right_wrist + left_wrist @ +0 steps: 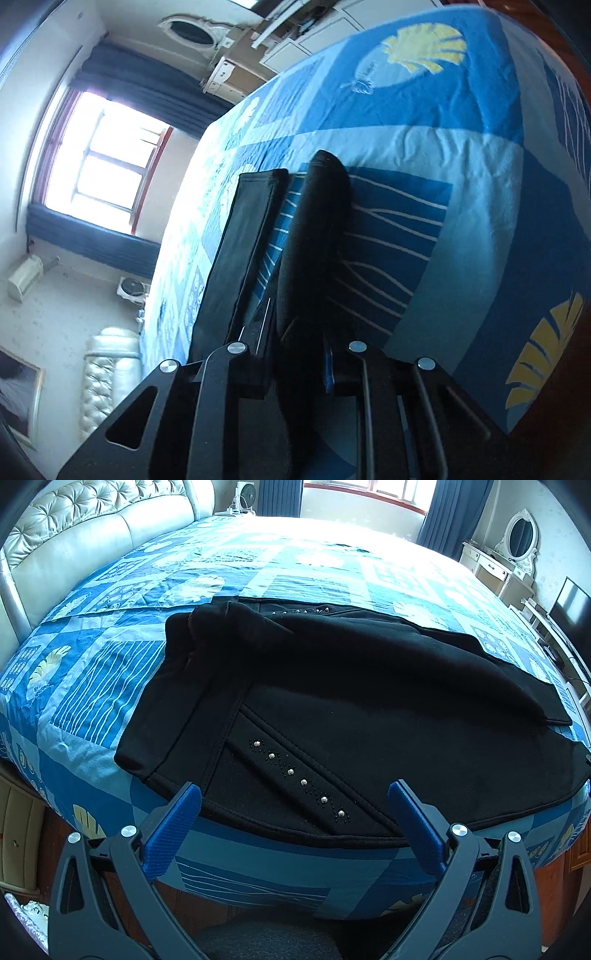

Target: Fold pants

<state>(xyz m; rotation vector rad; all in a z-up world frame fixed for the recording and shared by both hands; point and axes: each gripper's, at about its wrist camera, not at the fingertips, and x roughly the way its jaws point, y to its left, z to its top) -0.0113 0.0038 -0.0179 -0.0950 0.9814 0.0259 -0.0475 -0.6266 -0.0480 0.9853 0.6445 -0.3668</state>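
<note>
Pants (332, 686) flat along bed's (110, 664) near edge.

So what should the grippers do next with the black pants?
Probably close the left gripper on the near waistband edge. It stands open just over the pants on the bed, while the right gripper already pinches a pant leg, so both ends could then lift together.

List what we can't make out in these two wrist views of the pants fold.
- Left wrist view: pants leg ends, cut off by the lens rim at right.
- Left wrist view: the left gripper stands open; the right gripper is out of frame.
- Right wrist view: right gripper pads, buried under the black fabric they clamp.
- Right wrist view: waistband out of frame; bedspread motion-blurred.
</note>
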